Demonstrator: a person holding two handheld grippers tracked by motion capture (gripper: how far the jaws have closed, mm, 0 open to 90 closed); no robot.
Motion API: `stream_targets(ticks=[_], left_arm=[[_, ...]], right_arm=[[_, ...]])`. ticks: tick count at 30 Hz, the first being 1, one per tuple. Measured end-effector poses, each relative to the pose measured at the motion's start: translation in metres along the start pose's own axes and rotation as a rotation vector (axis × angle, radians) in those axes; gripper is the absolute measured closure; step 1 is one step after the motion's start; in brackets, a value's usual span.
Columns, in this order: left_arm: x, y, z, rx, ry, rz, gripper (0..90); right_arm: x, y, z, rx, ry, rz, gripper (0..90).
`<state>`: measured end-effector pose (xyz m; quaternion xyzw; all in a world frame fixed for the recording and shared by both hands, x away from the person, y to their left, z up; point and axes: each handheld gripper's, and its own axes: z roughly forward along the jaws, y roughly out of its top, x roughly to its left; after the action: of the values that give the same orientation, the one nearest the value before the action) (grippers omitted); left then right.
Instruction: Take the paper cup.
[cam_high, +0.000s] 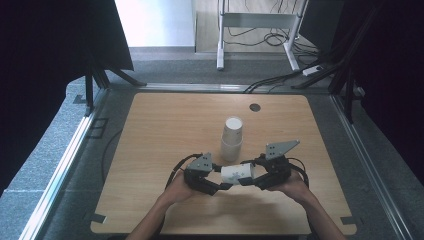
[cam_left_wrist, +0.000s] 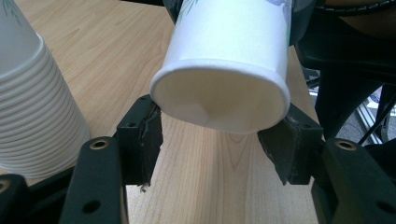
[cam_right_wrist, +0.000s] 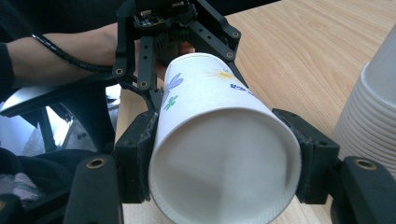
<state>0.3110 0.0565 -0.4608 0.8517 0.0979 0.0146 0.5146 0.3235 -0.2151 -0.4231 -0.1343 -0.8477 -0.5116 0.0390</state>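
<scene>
A white paper cup (cam_high: 237, 172) with a flower print lies on its side just above the wooden table (cam_high: 165, 125), held between both grippers. My left gripper (cam_high: 224, 179) is shut on the cup's narrow base end (cam_left_wrist: 219, 100); its pads (cam_left_wrist: 144, 130) press on either side of the bottom rim. Facing it from the right, my right gripper (cam_high: 251, 176) is shut on the wide mouth end (cam_right_wrist: 224, 168), one pad against each side of the rim. In the right gripper view the left gripper (cam_right_wrist: 159, 100) grips the cup's far end.
An upside-down stack of paper cups (cam_high: 231, 137) stands just behind the grippers, near the table's middle; it shows as a stack (cam_left_wrist: 32, 107) at the left and a stack (cam_right_wrist: 373, 112) at the right. A dark grommet hole (cam_high: 255, 107) lies near the far edge.
</scene>
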Motion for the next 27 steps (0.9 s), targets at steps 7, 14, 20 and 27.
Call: stream_targets(ticks=[7,14,20,27], left_arm=[[0.001,0.003,-0.001,0.007,0.007,-0.010,40.8],[0.001,0.008,-0.004,0.066,0.025,0.004,40.9],[0.004,0.012,-0.005,0.146,0.039,0.005,40.8],[0.004,0.018,-0.002,0.248,0.053,0.026,40.7]], right_arm=[[0.002,0.003,0.002,0.028,-0.028,-0.006,27.8],[0.003,0.009,-0.003,0.054,-0.081,-0.032,22.7],[0.005,0.015,-0.009,0.133,-0.121,-0.071,22.2],[0.007,0.022,-0.003,0.289,-0.158,-0.134,20.6]])
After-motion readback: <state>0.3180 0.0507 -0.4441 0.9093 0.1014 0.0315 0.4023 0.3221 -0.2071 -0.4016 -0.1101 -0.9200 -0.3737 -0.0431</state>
